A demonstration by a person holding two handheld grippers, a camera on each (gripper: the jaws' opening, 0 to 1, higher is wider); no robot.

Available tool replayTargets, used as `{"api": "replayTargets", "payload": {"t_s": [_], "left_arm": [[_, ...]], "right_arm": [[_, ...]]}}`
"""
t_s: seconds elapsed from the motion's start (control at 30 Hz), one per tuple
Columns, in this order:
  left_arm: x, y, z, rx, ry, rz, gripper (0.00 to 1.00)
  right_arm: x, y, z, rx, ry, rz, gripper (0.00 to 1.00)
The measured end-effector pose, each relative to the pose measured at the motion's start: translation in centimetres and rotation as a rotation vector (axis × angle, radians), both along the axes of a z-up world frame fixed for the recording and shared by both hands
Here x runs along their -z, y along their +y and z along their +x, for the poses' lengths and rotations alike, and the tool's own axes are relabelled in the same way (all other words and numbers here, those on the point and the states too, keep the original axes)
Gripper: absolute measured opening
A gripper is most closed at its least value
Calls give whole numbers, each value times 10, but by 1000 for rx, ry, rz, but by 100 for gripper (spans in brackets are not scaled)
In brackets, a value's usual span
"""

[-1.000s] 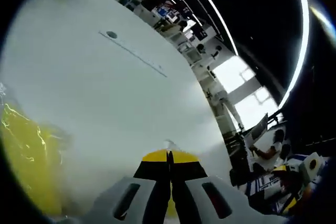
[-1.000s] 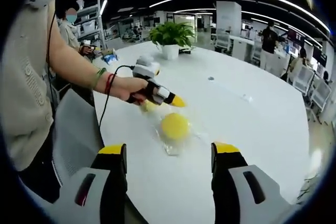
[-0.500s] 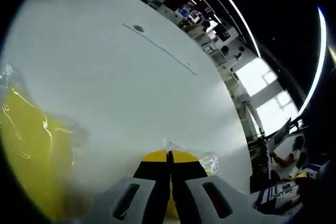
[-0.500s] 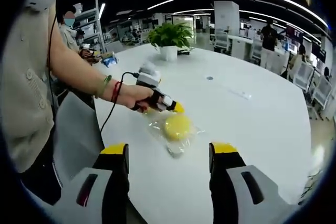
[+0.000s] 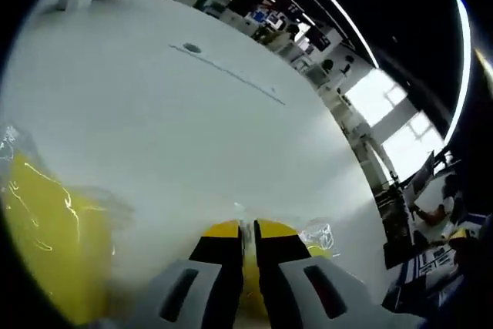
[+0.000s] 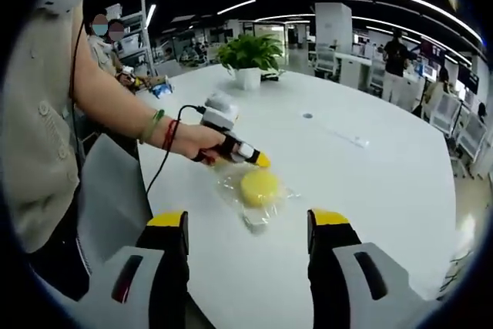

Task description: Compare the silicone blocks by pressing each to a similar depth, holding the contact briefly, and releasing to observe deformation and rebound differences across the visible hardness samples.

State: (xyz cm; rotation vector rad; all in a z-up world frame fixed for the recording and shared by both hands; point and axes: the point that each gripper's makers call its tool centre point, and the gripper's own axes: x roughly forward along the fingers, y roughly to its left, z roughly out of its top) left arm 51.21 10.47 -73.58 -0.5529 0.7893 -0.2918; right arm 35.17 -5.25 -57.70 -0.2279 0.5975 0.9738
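A round yellow silicone block (image 6: 260,187) lies in a clear plastic bag on the white table (image 6: 370,182). A person's hand holds my left gripper (image 6: 260,161), whose yellow tips touch the block's far-left edge. In the left gripper view the left gripper (image 5: 248,230) has its jaws together, tips down on a bagged yellow block (image 5: 308,243). A second bagged yellow block (image 5: 42,244) lies blurred, close on the left. My right gripper (image 6: 248,225) hangs open above the near table edge, short of the block, with nothing between its fingers.
A potted plant (image 6: 250,55) stands at the far side of the table. A small round grommet (image 6: 308,115) and a thin white strip (image 6: 350,139) lie past the block. A grey chair (image 6: 108,190) stands on the left, and people are in the office behind.
The left gripper has come down from above the bag until its tips meet the block's edge. In the last half second it has hardly moved. The right gripper stays open.
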Motion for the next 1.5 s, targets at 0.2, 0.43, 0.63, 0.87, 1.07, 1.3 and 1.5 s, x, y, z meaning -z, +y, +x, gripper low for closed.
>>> {"api": "replayTargets", "payload": {"t_s": [0.2,0.43,0.63,0.87,1.07,1.3,1.5], "left_arm": [[-7,8,0,22,-27,46,19],[-19,23,-2,36,-43,89,33],[-48,31,-4,69,-105,125,39],[-92,45,-13,111,-201,130,41],[-114,61,-29,113,-227,120,44],[-128,81,-47,135,-263,160,46],[-134,97,-63,149,-280,174,49]], "right_arm": [[-1,4,-5,0,-2,-2,58],[-2,12,-14,-3,7,2,57],[-6,21,-18,8,-12,-1,59],[-13,32,-21,20,-49,-14,59],[-12,40,-34,12,-45,-34,60],[-15,49,-42,24,-63,-27,60],[-21,49,-43,73,-76,-11,60]]}}
